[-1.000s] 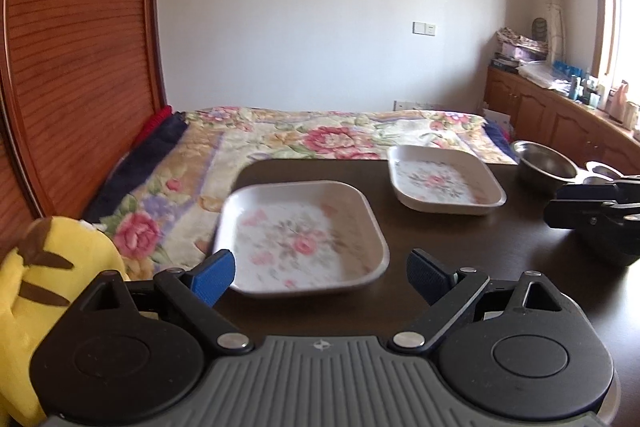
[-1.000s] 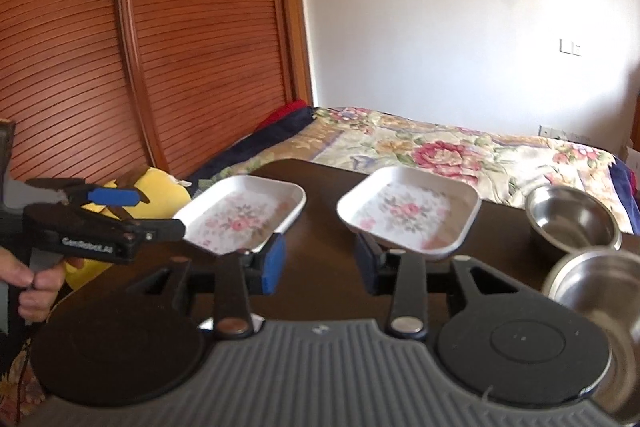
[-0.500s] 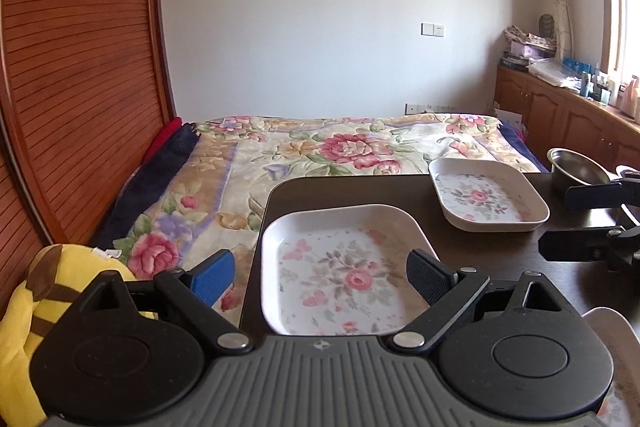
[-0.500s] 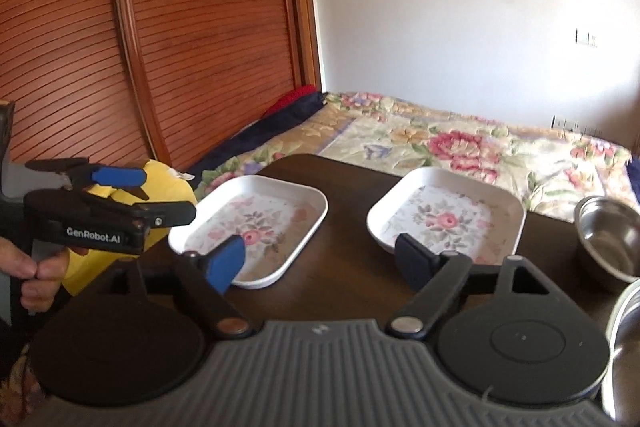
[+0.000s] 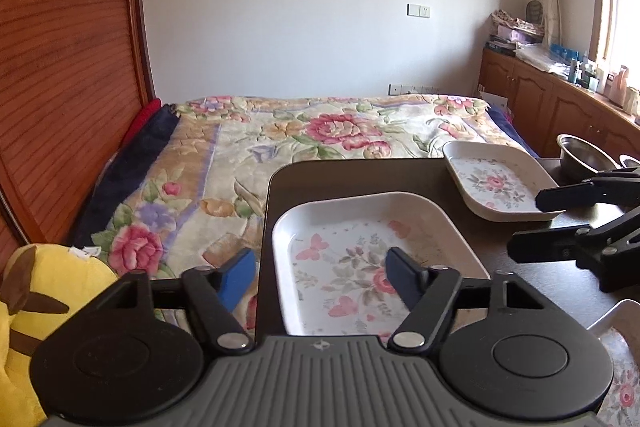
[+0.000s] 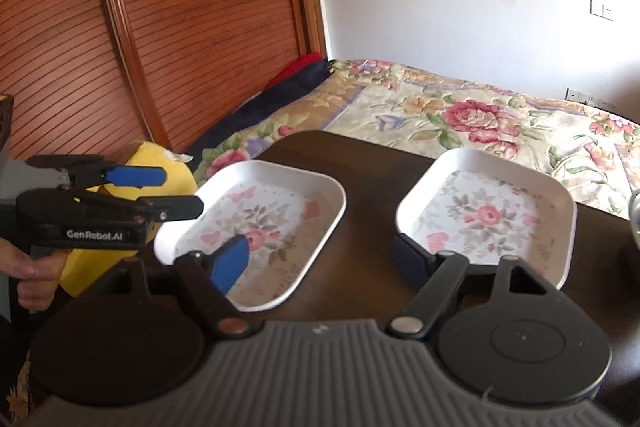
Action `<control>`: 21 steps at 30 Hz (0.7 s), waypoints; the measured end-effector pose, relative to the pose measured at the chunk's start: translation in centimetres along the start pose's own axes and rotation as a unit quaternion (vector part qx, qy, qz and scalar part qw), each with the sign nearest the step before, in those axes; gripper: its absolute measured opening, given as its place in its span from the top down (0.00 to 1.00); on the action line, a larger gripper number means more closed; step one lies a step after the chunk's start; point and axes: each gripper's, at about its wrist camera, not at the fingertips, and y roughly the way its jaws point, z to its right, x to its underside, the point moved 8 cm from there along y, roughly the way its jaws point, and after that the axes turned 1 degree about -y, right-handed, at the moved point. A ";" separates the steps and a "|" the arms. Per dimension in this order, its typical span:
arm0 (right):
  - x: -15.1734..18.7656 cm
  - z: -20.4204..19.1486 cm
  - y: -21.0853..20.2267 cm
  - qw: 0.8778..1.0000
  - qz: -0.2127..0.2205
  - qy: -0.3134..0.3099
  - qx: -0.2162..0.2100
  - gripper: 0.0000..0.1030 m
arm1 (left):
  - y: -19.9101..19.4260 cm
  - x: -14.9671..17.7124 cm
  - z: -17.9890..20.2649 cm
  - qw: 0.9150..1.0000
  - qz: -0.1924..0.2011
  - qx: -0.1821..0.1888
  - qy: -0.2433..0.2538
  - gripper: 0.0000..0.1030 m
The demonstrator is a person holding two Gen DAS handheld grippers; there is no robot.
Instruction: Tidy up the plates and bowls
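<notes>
On a dark surface [image 5: 360, 179] beside a bed, the left hand-held gripper [image 5: 320, 277], fingers apart, hovers at the near-left plate [image 5: 360, 227], the right hand-held gripper [image 6: 324, 263], also apart, nearer the far-right plate [image 6: 486, 211].

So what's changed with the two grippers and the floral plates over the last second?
The right gripper opened wide; its fingers now straddle the gap between the two floral plates. The left gripper shifted left toward the table's corner, its jaws open over the near plate's left rim. Neither holds anything. Both plates, including the far one, and the steel bowl stayed put.
</notes>
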 end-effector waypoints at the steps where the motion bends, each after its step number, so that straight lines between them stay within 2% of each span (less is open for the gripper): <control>1: 0.0 -0.1 0.3 1.000 -0.005 -0.001 -0.001 0.28 | 0.3 0.1 -0.2 1.000 -0.005 0.001 -0.002 0.38; 6: 0.0 -0.1 1.9 1.000 -0.028 0.012 -0.007 0.41 | 1.6 0.7 -1.0 1.000 -0.021 0.006 -0.009 0.54; 21: 0.4 0.2 4.7 0.997 -0.068 0.025 -0.023 0.64 | 3.3 1.6 -2.8 0.998 -0.045 0.014 -0.046 0.81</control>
